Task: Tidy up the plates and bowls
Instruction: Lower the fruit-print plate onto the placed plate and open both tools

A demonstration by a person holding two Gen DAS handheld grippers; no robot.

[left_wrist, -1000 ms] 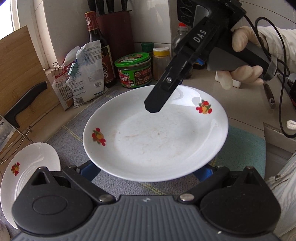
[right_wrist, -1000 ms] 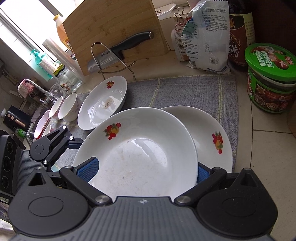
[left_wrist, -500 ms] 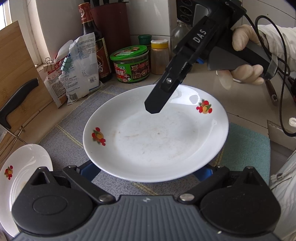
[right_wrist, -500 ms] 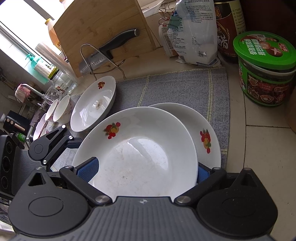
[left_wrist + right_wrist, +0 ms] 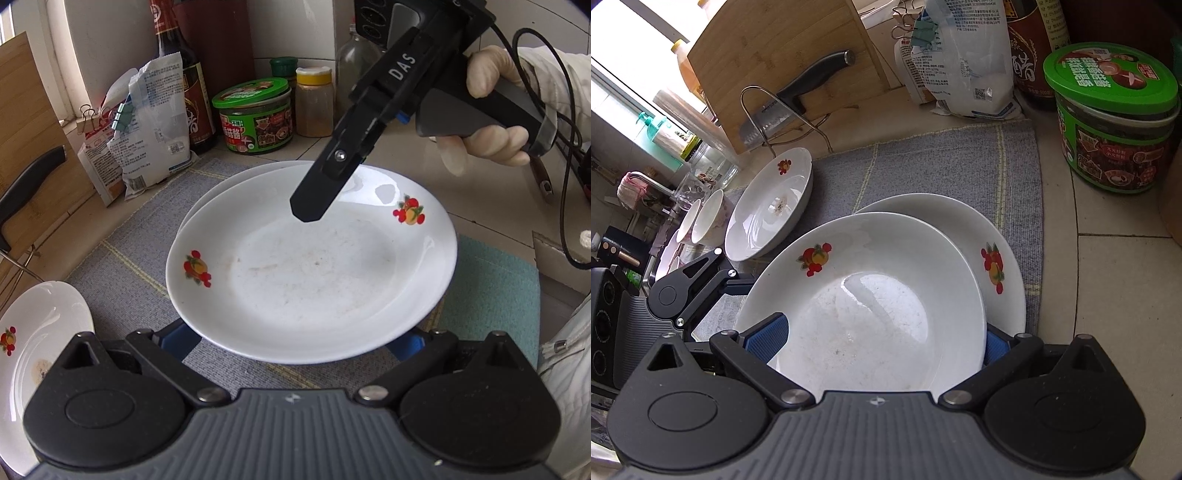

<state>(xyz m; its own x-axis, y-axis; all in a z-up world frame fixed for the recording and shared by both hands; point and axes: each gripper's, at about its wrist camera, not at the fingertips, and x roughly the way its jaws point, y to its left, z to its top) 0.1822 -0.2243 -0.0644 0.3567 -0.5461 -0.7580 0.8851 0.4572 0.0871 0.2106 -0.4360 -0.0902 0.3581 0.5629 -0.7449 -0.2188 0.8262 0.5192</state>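
above the grey woven mat [image 5: 945,166], both grippers carry one white fruit-printed plate [image 5: 314,266]: left gripper [image 5: 295,345] and right gripper [image 5: 882,341] each closed on its rim, fingertips hidden beneath. only the right wrist view shows a second white plate [image 5: 1001,251] underneath in full, plus pale bowls [image 5: 705,218] far left, partly cut off.

White capital letters "DAS" run along the black body of the right tool [image 5: 306,214]. The green-lidded jar [image 5: 255,116] at the back of the surface carries Chinese characters too small to read; the printed packet [image 5: 157,122] beside it likewise
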